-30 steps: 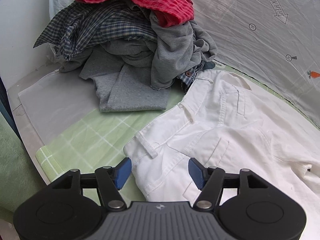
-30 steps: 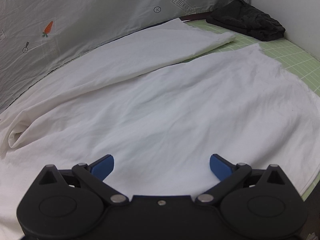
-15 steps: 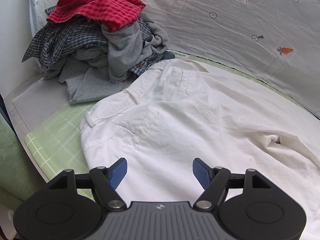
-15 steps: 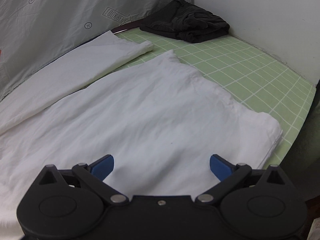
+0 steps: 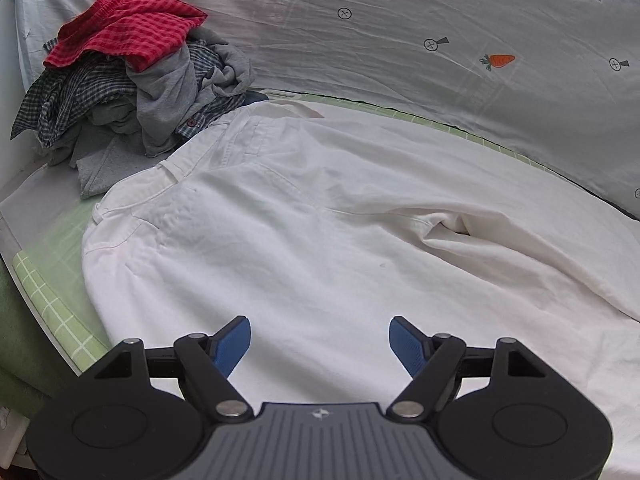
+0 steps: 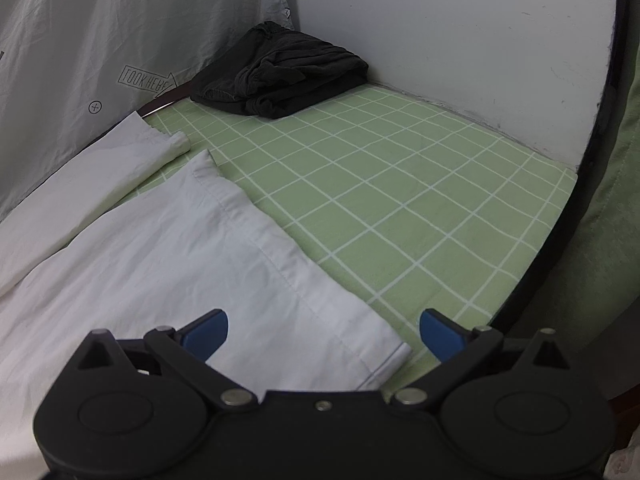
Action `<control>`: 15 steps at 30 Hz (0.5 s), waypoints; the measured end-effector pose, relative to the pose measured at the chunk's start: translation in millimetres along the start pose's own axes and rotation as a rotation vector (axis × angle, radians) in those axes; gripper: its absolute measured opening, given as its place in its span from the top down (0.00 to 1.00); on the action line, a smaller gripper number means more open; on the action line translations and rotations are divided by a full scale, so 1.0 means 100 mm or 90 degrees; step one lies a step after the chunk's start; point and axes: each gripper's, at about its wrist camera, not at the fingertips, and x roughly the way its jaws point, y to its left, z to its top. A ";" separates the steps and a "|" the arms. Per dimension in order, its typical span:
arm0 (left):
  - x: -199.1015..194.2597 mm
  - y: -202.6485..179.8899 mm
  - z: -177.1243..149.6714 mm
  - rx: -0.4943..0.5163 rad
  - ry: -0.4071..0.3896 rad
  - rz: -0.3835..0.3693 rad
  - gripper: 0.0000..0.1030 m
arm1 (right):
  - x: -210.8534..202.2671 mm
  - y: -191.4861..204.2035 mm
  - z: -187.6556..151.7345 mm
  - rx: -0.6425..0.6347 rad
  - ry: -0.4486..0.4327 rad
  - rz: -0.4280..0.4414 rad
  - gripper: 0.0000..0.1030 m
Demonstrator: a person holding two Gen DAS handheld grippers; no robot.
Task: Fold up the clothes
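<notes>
White trousers (image 5: 320, 216) lie spread flat on the green checked cloth, waistband toward the far left. My left gripper (image 5: 320, 344) is open and empty, just above the seat of the trousers near their front edge. In the right wrist view the two leg ends (image 6: 224, 248) lie side by side, hems toward the right. My right gripper (image 6: 323, 334) is open and empty, over the near leg's hem corner (image 6: 394, 354).
A pile of unfolded clothes (image 5: 132, 80), red check on top, sits at the far left. A folded dark garment (image 6: 280, 76) lies in the far corner by the white wall. A carrot-print sheet (image 5: 440, 40) hangs behind. The table's front edge (image 6: 532, 272) runs at right.
Both grippers have moved right along the trousers. The left one went from the waistband to the seat. The right one went from mid-leg to the hem end. Both stayed open.
</notes>
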 end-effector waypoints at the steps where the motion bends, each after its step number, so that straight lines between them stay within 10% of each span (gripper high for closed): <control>1: -0.01 -0.04 -0.03 -0.001 0.001 -0.001 0.25 | 0.02 -0.05 0.00 0.007 0.005 0.004 0.00; 15: -0.02 -0.28 -0.31 0.000 0.033 -0.013 0.25 | -0.09 -0.32 -0.10 0.126 0.041 0.122 0.00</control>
